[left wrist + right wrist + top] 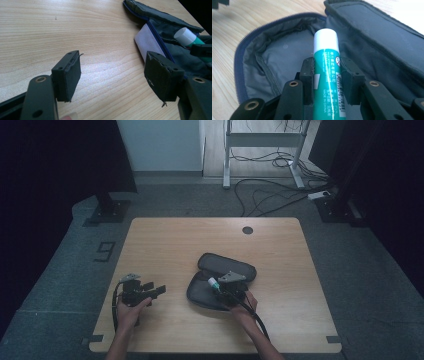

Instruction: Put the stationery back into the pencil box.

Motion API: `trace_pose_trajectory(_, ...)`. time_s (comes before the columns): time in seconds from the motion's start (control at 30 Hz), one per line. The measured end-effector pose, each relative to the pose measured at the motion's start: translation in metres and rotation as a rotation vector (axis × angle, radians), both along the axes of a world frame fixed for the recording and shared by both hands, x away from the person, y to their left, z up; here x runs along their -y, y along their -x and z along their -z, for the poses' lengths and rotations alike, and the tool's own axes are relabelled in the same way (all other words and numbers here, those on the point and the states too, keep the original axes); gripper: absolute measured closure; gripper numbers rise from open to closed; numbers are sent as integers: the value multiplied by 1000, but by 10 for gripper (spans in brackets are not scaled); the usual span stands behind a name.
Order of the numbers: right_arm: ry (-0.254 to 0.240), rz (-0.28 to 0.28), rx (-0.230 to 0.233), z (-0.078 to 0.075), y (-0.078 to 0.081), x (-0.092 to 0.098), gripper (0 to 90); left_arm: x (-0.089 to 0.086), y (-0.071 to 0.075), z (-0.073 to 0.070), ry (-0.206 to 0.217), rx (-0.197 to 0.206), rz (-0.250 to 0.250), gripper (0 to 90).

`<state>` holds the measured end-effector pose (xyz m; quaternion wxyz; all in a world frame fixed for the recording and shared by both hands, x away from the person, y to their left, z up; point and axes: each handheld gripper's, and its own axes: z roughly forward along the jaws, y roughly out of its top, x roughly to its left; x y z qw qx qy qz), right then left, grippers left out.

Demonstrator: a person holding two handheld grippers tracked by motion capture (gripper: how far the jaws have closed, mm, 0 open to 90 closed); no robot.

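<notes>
A dark grey zip case (220, 276) lies open on the wooden table (170, 245), its lid folded back. My right gripper (220, 287) hangs over the case's lower half, shut on a green glue stick (327, 70) with a white cap (213, 282). In the right gripper view the stick points into the case's grey lining (279, 57). My left gripper (155, 290) rests on the table left of the case, open, with nothing between its pads (71, 75). The left gripper view shows the case's edge (150, 40) and the glue stick (187, 37) at the right.
A round cable hole (247, 230) sits near the table's far edge. Beyond the table are a desk frame (260, 140), loose cables (280, 190) on the floor and dark stands at both sides.
</notes>
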<state>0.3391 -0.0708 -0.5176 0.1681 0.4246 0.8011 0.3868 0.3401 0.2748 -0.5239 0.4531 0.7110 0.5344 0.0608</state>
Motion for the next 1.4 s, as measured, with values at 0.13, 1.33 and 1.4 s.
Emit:
trace_pose_trajectory(0.13, 20, -5, -6, 4, -2, -1, 648, 1, 0, 1, -3, -3, 2, 298)
trace_pose_trajectory(1.33, -142, 31, 115, -25, 21, 38, 410, 3, 0, 2, -14, -8, 10, 296)
trace_pose_trajectory(1.4, -143, 36, 124, -25, 23, 45, 399, 3, 0, 3, -13, -8, 8, 296)
